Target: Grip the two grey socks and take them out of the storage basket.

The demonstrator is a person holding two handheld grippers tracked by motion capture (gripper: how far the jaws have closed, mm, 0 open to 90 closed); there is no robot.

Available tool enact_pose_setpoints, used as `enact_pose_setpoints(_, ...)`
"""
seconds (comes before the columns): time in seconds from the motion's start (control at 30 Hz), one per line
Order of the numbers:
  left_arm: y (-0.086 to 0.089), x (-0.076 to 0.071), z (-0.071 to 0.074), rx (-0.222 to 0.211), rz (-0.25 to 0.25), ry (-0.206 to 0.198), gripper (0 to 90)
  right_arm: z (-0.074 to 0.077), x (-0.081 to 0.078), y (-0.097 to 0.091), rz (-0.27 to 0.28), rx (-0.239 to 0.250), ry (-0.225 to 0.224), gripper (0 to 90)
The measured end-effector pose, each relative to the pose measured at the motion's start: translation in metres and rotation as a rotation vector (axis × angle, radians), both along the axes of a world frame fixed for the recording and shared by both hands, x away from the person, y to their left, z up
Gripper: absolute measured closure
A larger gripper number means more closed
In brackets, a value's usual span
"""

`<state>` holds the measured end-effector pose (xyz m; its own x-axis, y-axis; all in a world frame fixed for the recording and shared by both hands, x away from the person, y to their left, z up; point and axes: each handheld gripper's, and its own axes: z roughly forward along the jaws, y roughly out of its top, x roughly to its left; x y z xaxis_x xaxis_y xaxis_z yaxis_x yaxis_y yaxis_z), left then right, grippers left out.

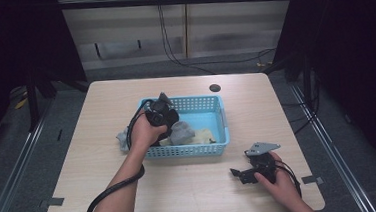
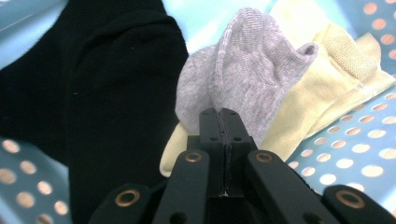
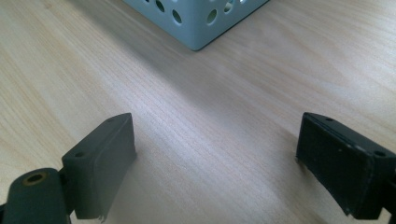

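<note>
Jaws of the left gripper (image 2: 223,122) pinch the grey sock (image 2: 243,79) inside the blue basket (image 1: 216,115); the right gripper (image 3: 215,154) rests wide open on the near right of the table (image 1: 191,186).

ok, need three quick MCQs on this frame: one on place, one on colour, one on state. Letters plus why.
1. Where does the right gripper sit?
A. inside the basket
B. on the table, near the basket's corner
C. above the black sock

2. What colour is the sock in the left gripper?
A. grey
B. black
C. pale yellow

3. How do the right gripper's jaws stand?
A. shut on a sock
B. shut on nothing
C. open

Key: 1 B, it rests on the table beside the blue basket. 2 A, its jaws pinch the grey sock. 3 C, bare wood shows between them.
</note>
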<state>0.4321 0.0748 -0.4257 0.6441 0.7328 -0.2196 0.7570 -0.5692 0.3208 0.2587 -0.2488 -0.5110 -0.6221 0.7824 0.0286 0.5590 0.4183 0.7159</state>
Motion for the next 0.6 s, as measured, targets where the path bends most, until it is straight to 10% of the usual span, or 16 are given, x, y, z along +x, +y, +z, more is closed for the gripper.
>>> enact_pose_setpoints(0.27, 0.004, 0.000, -0.006, -0.038, 0.021, -0.006, 87.7, 0.000, 0.000, 0.000, 0.000, 0.000, 0.000, 11.0)
enact_pose_setpoints(0.37, 0.002, 0.000, -0.012, -0.061, 0.046, -0.033, 64.9, 0.000, 0.000, 0.000, -0.002, -0.001, 0.002, 11.0)
enact_pose_setpoints(0.6, -0.006, 0.003, -0.026, -0.043, 0.060, -0.027, 43.3, 0.000, 0.000, 0.000, 0.000, -0.001, 0.000, 11.0)
